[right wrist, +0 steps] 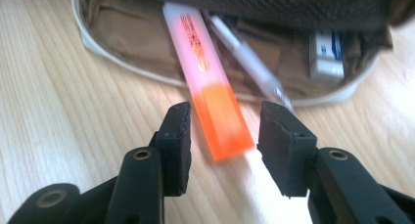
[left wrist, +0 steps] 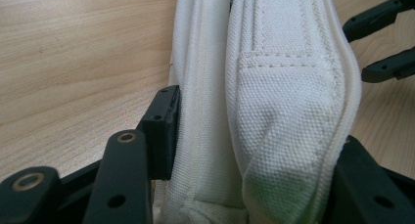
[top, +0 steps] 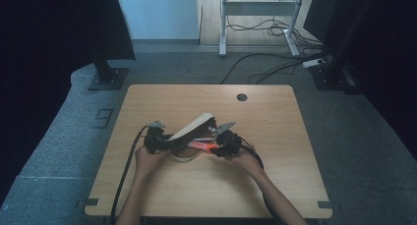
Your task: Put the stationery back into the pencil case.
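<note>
grey carpet surrounds a light wooden counter [top: 206, 181], with dark stands and loose cables seen beyond its far edge. near the counter's middle a cream canvas pouch [top: 193, 126] is held tilted, one end raised. the pouch is clamped by the left gripper [top: 156, 139]; in the left gripper view its jaws are pressed against both sides of the white fabric [left wrist: 274, 101]. the right gripper [top: 225, 144] is placed just beside the pouch's open mouth, its jaws parted on either side of an orange highlighter [right wrist: 215, 106], and no contact can be made out. the highlighter is seen sticking out of the opening onto the counter, with its far end inside the brown lining. beside it inside the pouch are a white pen [right wrist: 249, 57] and a small white and blue eraser [right wrist: 325, 55].
</note>
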A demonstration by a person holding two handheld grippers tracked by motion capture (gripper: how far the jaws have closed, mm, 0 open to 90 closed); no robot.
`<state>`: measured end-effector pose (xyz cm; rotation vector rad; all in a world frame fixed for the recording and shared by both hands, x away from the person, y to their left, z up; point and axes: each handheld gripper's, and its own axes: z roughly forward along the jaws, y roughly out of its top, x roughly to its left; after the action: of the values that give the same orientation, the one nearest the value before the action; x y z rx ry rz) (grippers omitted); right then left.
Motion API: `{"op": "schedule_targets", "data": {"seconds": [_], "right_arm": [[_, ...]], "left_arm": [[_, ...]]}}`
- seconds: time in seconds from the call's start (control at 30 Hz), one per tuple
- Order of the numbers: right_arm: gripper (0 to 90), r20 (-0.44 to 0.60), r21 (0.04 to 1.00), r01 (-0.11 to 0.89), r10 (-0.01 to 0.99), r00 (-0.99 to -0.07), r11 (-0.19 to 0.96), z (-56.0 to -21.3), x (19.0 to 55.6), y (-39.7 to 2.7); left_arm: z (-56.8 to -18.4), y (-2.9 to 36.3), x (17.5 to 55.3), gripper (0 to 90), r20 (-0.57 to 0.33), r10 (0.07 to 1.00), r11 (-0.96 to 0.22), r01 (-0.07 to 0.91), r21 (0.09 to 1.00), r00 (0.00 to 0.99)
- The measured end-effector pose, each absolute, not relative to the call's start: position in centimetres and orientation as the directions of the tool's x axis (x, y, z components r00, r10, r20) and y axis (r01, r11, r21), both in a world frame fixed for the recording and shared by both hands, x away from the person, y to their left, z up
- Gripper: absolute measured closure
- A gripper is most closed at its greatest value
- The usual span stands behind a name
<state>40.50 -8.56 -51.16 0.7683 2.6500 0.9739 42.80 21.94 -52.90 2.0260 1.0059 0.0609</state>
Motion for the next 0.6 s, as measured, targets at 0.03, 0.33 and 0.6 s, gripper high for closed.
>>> {"op": "schedule_targets", "data": {"seconds": [0.03,0.33,0.6], "right_arm": [[55.2,-0.021,0.651,0.404,0.547,-0.837,0.642,-51.3,40.4,-8.8],[65.5,0.009,0.633,0.442,0.565,-0.825,0.636,-52.8,40.0,-9.7],[74.7,0.000,0.638,0.447,0.581,-0.814,0.627,-53.0,40.8,-9.3]], "left_arm": [[-52.9,21.9,42.8,51.0,-0.303,0.673,-0.314,0.631,0.709,0.675],[-52.9,21.9,42.8,51.0,-0.303,0.673,-0.313,0.631,0.709,0.675],[-52.9,21.9,42.8,51.0,-0.303,0.672,-0.316,0.631,0.708,0.676]]}}
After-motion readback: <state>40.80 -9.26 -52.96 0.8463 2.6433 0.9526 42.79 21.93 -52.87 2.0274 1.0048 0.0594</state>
